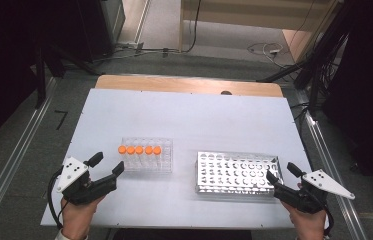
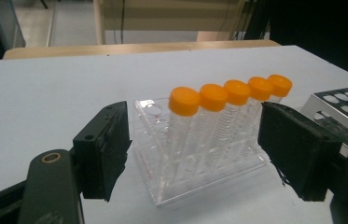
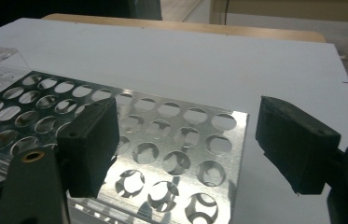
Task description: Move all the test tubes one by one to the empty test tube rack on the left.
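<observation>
My left gripper (image 1: 106, 165) has its jaws wide, aimed at the clear rack (image 1: 147, 155) at two o'clock of it; my right gripper (image 1: 283, 174) is equally wide at the metal rack (image 1: 237, 173), touching nothing. If I close on the middle of the row, I judge a pad could clip a neighbouring cap, or tip the light plastic rack. The five tubes (image 2: 213, 122) stand upright in one row, clear-walled, ridged, with orange caps (image 2: 184, 101), left of centre on the tabletop (image 1: 189, 115).
</observation>
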